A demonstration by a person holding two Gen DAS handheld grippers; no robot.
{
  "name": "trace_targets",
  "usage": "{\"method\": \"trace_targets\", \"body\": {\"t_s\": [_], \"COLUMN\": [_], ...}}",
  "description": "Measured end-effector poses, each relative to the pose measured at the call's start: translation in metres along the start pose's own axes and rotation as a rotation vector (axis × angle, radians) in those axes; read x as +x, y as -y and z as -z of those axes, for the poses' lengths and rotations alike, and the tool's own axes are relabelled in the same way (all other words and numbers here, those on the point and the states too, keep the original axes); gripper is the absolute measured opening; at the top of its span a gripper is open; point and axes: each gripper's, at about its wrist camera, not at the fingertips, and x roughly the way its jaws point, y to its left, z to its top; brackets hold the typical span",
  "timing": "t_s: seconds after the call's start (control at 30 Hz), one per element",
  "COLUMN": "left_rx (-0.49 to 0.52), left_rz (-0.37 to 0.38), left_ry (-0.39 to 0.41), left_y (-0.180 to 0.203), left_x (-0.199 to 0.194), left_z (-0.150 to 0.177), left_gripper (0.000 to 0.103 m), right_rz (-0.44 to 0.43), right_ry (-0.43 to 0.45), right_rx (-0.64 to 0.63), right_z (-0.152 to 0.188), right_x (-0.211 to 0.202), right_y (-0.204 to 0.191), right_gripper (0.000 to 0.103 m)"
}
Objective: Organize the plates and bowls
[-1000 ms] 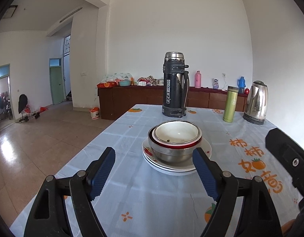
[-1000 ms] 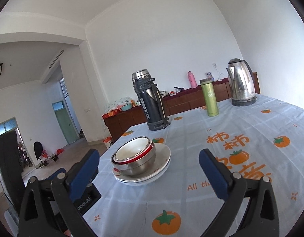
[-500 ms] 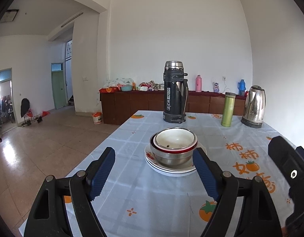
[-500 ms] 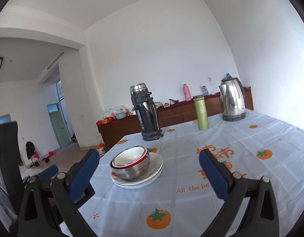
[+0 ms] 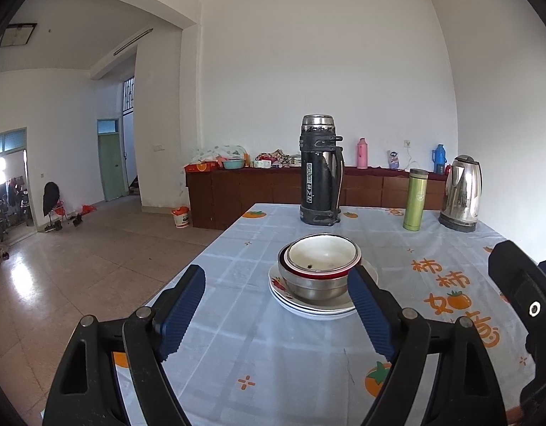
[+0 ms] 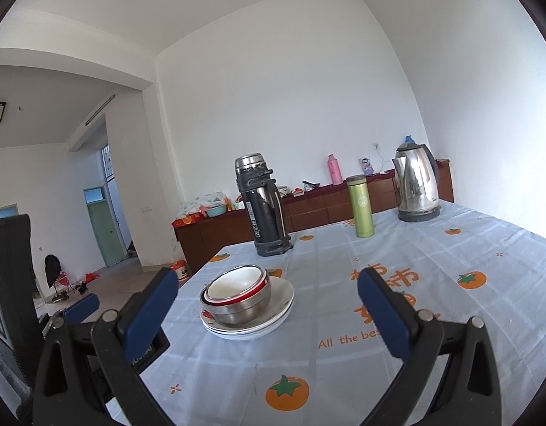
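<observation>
Here, round steel bowls (image 5: 313, 277) nested.

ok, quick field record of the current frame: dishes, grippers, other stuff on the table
stack: nested bowls sitting on stacked plates
top bowl: white inside, red rim, dark speck in it
lower bowl: steel
plate count: at least two, exact number unclear
left gripper: open, empty, short of the stack
right gripper: open, empty, short of the stack
table: light blue cloth with orange fruit print
far end: black thermos, green flask, steel kettle
</observation>
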Motion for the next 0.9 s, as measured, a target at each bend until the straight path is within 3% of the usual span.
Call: {"method": "trace_targets", "body": {"t_s": [0.9], "left_rx": [0.020], "left_rz": [-0.015], "left_ry": [-0.001], "left_y": [0.0063], "left_x": [0.0000], "left_z": [-0.0007], "left_gripper": [0.085], "right_rz": [0.019], "right_ry": [0.016], "right_rx": [0.009], "right_z": [0.0011], "right_x": [-0.0041], "right_y": [0.0053], "right_gripper": [0.103]}}
